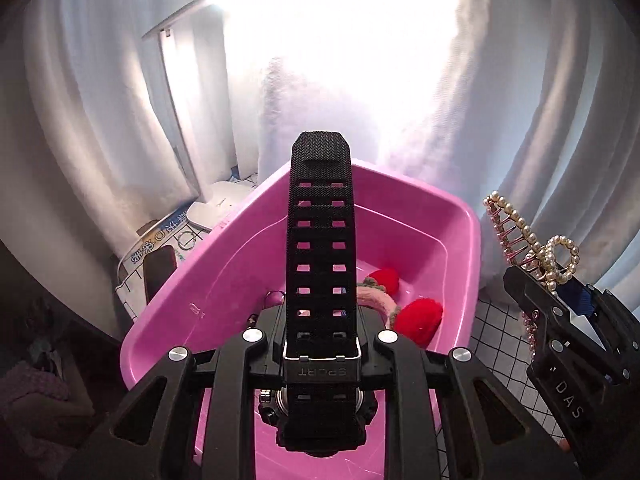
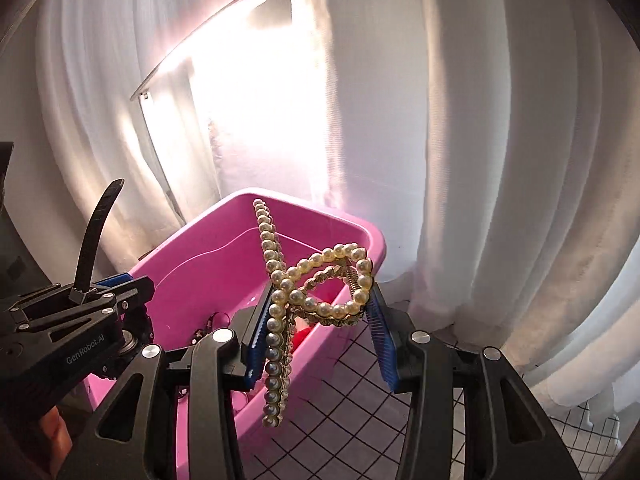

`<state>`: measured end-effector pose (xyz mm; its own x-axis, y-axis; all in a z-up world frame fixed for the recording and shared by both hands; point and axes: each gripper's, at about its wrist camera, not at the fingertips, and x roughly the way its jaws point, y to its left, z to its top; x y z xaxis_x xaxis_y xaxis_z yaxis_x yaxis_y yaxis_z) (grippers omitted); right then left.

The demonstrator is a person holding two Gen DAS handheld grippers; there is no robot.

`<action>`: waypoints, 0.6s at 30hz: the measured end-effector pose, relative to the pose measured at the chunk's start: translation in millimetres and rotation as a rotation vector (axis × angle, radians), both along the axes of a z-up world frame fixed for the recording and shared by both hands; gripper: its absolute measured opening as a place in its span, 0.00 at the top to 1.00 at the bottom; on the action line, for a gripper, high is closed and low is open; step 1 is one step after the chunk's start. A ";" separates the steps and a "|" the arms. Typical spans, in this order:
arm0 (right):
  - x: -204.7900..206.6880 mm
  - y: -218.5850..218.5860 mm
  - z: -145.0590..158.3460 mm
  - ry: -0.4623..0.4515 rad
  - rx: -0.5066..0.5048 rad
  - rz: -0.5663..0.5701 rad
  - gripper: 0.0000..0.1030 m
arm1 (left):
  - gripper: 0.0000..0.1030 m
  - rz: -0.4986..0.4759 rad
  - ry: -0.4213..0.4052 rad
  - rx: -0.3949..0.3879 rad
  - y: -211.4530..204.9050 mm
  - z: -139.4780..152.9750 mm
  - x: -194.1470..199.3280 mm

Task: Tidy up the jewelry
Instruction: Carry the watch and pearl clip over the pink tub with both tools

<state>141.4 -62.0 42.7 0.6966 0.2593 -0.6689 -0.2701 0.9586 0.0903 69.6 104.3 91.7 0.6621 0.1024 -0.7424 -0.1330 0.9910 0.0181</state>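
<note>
I am gripping a black watch point(image 1: 321, 280) in my left gripper point(image 1: 320, 354), the jaws pinching its case while the perforated strap is standing up and away from me; the word "SPORT" is showing upside down on the band near the case. The watch is hanging over the pink tub point(image 1: 460, 248), above its near end. Inside the tub, two red pom-poms point(image 1: 418, 316) are lying on a fuzzy pink band just past the strap.

In my right gripper point(image 2: 318, 336) I am holding a pearl hair claw point(image 2: 316, 280), its looped end pinched between the blue pads point(image 2: 380, 340), the long beaded arm pointing up toward the tub's far rim. The claw is hovering over the tub's right edge, above a white cloth with a black grid point(image 2: 360, 392).

Seen from the left wrist, the right gripper's side is reading "DAS"; seen from the right wrist, the left gripper's body is reading "GenRobot.AI". Left of the tub, a white package point(image 1: 148, 252) is carrying blue Chinese characters I cannot make out fully. White curtains point(image 2: 480, 120) are hanging behind everything.
</note>
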 end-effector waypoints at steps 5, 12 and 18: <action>12.3 53.0 -24.2 0.058 -0.056 0.050 0.58 | 0.79 0.042 0.063 -0.006 38.7 -40.8 7.8; 29.7 89.7 -47.8 0.136 -0.097 0.024 0.58 | 0.79 0.059 0.129 -0.030 64.0 -63.5 12.4; 37.5 91.7 -53.8 0.165 -0.105 -0.003 0.55 | 0.79 0.054 0.148 -0.057 76.8 -74.8 18.7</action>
<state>178.9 29.7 -11.1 0.5763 0.1801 -0.7971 -0.2570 0.9659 0.0324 88.3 181.1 16.9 0.5401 0.0900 -0.8368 -0.1865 0.9823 -0.0148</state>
